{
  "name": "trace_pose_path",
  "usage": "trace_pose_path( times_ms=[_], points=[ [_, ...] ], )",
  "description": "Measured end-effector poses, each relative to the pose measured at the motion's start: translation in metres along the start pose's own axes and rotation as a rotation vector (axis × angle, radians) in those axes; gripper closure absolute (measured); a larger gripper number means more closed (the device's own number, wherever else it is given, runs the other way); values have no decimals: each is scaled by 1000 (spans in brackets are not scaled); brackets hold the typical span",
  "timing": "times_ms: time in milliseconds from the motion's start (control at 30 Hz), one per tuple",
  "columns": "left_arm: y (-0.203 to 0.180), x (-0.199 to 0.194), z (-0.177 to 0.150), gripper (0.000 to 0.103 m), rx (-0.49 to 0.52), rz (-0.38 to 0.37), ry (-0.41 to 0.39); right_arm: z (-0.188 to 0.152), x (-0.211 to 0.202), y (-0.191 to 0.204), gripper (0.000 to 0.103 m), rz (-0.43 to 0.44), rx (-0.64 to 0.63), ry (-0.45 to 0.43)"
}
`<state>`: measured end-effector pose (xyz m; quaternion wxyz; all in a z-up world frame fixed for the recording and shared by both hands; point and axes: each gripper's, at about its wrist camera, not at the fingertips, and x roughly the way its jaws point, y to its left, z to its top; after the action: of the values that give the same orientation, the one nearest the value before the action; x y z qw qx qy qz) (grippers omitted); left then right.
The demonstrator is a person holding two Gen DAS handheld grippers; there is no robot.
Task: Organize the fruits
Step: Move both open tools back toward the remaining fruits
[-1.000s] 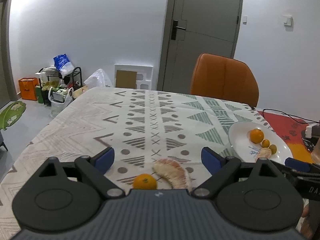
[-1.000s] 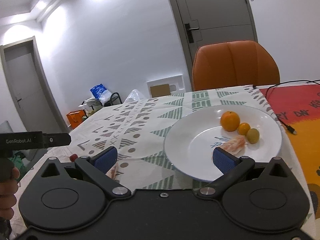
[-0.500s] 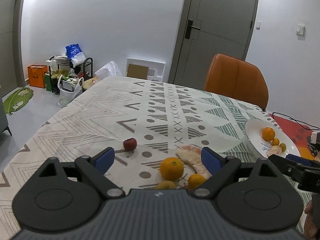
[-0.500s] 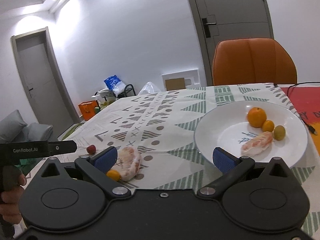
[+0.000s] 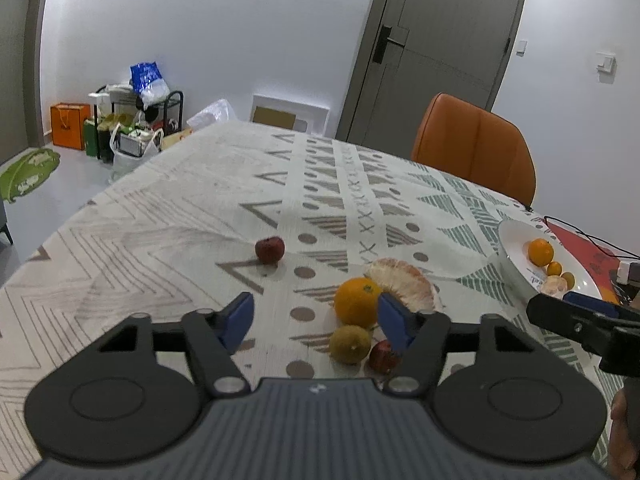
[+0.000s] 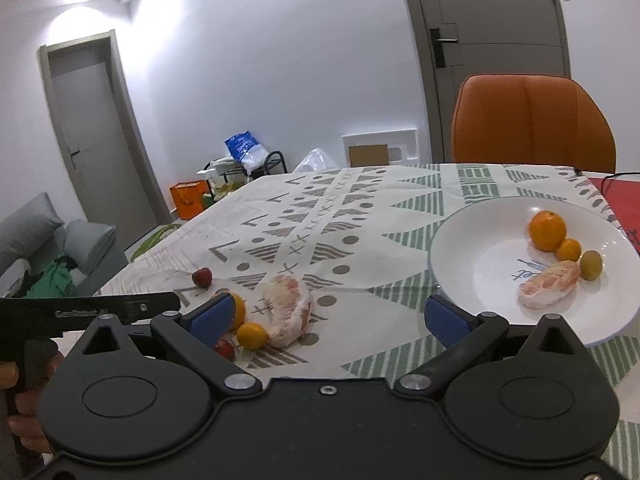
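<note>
Pulled back from white round plate [image 6: 448,240]; left gripper [image 5: 316,320] and right gripper [image 6: 326,314] both released, empty. Loose round orange [image 5: 356,300] beside plate now framed, likely next.

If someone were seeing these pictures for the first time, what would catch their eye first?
Probably the loose fruit on the patterned tablecloth: a bright orange beside a peeled pomelo segment, with a small red fruit lying apart to the left. Next, the white plate on the right, already holding an orange, two smaller citrus and another peeled segment. The left gripper hangs open just over the loose pile.
</note>
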<state>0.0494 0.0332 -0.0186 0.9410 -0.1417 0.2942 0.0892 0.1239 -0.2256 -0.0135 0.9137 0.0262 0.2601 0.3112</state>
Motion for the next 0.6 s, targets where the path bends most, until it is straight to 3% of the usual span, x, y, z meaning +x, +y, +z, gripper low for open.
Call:
trace_pose_path(
  times_ms=[233,600],
  points=[
    [2,9,-7,52,-10,-26,31,-2,6,6,2,7,-15,21],
    [-2,20,-15,61,-16,-79,55,-8,13,12,20,21,-31,57]
  ],
)
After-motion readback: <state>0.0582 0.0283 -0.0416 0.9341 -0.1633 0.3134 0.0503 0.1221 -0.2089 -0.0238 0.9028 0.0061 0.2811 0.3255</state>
